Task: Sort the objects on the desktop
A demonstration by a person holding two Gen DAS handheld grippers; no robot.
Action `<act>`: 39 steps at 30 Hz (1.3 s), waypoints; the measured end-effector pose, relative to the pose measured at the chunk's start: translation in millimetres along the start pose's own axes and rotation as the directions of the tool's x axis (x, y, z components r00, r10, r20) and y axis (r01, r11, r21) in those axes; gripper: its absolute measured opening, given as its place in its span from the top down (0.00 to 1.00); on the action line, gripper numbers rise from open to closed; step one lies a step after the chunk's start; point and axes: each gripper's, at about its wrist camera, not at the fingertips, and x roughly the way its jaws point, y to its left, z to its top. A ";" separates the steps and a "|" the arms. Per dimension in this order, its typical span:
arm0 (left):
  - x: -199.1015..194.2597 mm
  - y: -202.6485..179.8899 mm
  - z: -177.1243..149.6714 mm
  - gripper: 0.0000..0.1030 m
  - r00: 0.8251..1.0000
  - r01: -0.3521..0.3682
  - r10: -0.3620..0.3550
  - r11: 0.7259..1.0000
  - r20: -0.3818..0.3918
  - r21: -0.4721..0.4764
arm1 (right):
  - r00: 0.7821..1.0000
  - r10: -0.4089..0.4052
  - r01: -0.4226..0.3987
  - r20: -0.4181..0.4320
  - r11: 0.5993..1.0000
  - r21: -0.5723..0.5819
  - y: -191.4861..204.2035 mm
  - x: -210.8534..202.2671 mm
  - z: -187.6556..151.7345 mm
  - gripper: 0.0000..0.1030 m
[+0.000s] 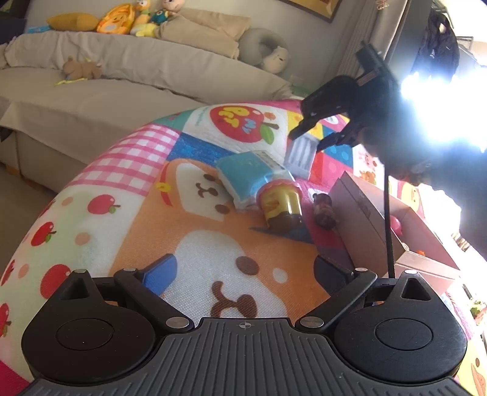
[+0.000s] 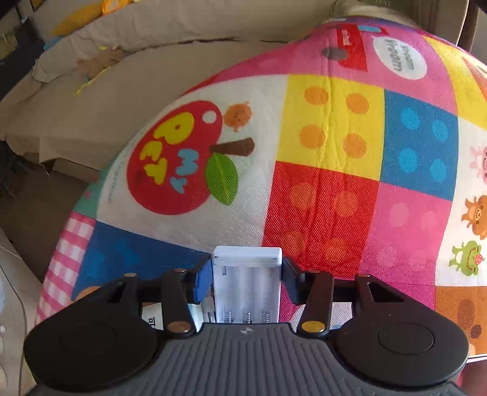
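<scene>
The right gripper has its blue-padded finger at nine o'clock and its dark finger at three o'clock, both flush against the sides of a white battery case, so the jaws stand partly closed and grip the case between them. The case is a translucent rectangular plastic box with three parallel channels, small coil springs showing at its near end and a plain white lip at its far end. It sits at the near edge of the patchwork cloth, over the seam between a blue patch and a red spotted one. From the left wrist view, the left gripper is spread wide and holds nothing, only the cartoon dog print between its fingers. Beyond it, toward twelve o'clock, a yellow-labelled jar lies tipped, touching a blue tissue pack. Just beside the jar at three o'clock lies a small brown object, too blurred to identify, and past that a cardboard box stands open. Further off at one o'clock the right gripper straddles the same battery case, backlit by strong glare. A beige sofa with plush toys fills the background.
</scene>
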 end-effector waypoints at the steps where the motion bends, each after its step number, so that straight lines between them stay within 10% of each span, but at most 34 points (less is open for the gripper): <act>1: -0.2 -0.6 -0.1 0.03 1.000 -0.001 0.001 1.000 0.001 0.003 | 0.999 0.020 -0.020 0.038 1.000 0.001 -0.1 -18.9 -4.4 0.54; 10: -1.7 -15.0 -3.9 0.03 0.999 -0.049 0.047 0.995 0.023 0.088 | 0.946 0.093 -0.048 0.311 0.988 -0.149 5.7 -180.7 -91.3 0.54; 16: -0.6 -29.5 -7.7 0.03 0.996 -0.088 0.085 0.981 0.027 0.175 | 0.972 0.137 -0.112 0.193 0.984 -0.135 -21.9 -217.8 -181.5 0.54; 23: 5.1 -40.5 -2.8 0.03 0.995 -0.096 0.099 0.976 -0.004 0.196 | 0.972 0.234 -0.229 -0.011 0.959 0.170 -74.4 -185.8 -259.6 0.54; 34: 29.5 -92.2 20.7 0.04 0.996 -0.076 0.054 0.929 0.071 0.363 | 0.959 -0.094 0.054 0.269 0.987 0.152 -92.0 -185.9 -316.7 0.29; 39: 72.5 -116.7 31.5 0.39 0.999 -0.025 0.007 0.881 0.040 0.472 | 0.906 -0.213 0.194 0.365 0.977 0.088 -87.3 -177.5 -344.6 0.27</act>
